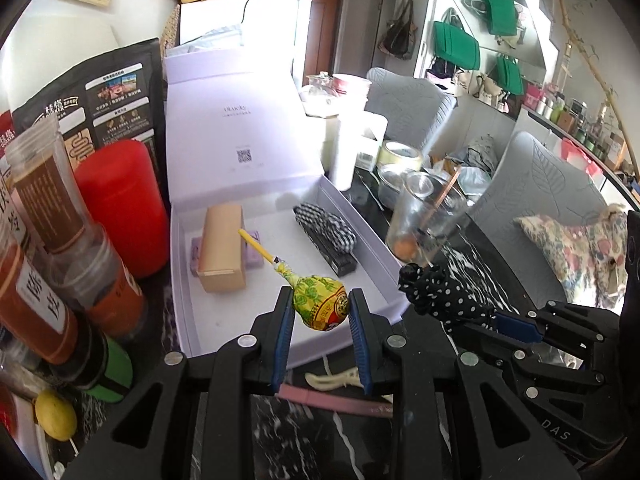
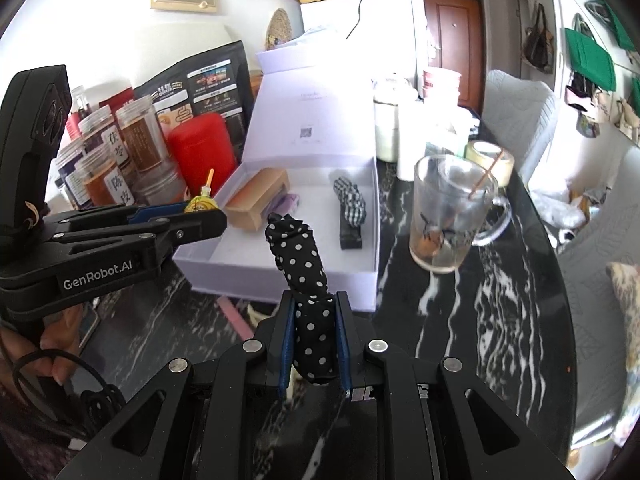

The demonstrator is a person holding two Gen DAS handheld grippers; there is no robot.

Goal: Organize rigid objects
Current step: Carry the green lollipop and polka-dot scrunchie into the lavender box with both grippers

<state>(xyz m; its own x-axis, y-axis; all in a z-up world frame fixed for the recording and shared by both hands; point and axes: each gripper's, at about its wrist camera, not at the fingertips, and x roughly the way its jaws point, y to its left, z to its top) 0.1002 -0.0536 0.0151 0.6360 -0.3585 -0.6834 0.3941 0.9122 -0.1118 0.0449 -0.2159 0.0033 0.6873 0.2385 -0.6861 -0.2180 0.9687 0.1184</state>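
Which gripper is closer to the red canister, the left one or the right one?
Left. The left gripper, holding the lollipop, is at the box corner just beside the red canister. The right gripper, holding the polka-dot item, is farther over, before the box's front wall.

Yellow-wrapped lollipop (image 1: 320,304) and black polka-dot hair clip (image 2: 304,276), both aloft near open lavender box (image 1: 384,264).

The left gripper (image 2: 202,216) body reads "GenRobot.AI"; the right gripper (image 1: 486,320) body shows "DAS".
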